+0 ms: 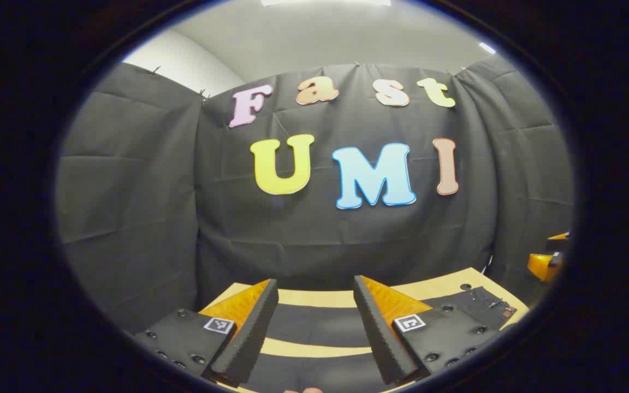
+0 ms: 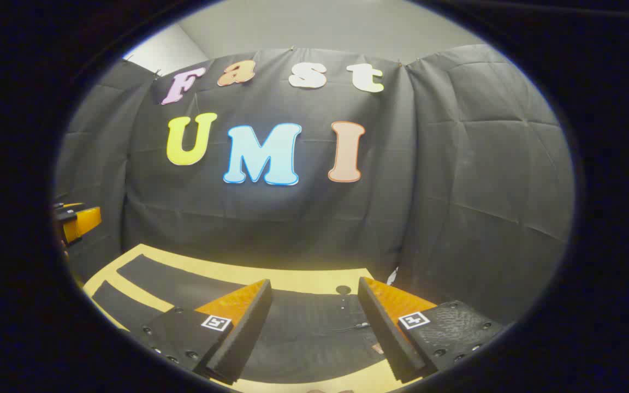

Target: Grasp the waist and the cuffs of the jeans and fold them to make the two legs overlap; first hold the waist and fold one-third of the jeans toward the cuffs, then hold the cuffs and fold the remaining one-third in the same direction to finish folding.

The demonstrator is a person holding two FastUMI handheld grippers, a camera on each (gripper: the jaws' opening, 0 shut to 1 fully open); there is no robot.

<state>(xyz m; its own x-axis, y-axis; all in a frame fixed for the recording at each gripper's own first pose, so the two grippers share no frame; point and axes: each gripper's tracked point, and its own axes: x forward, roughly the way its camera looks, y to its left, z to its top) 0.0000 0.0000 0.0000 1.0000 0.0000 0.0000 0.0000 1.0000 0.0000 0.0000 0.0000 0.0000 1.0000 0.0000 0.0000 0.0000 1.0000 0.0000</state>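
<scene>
A pale worktop [image 2: 303,279] is seen ahead of and below both hand-held grippers, and dark jeans [image 2: 303,327] are spread flat on it, not yet folded. In the right gripper view the waist end, with its button, lies just ahead of and under the right hand-held gripper [image 2: 314,327], and the two legs [image 2: 167,281] run away to that gripper's left as separate strips with bare worktop between them. In the left gripper view the legs [image 1: 314,322] cross as dark bands under the left hand-held gripper [image 1: 314,327], and the waist [image 1: 475,305] is found off to its right. The long axis of the jeans is thus laid across both grippers' line of sight, waist toward the right one, cuffs toward the left one.

The fingers of both hand-held grippers are spread wide, with nothing between them, and both are held above the cloth. The other gripper is glimpsed at the far edge of each view.

The step in hand is judged to be the first grasp. It is best done if the near leg's edge is pinched at waist and cuff together, one layer only, and carried over evenly, so that the seams are matched and no slack is dragged across the worktop.
</scene>
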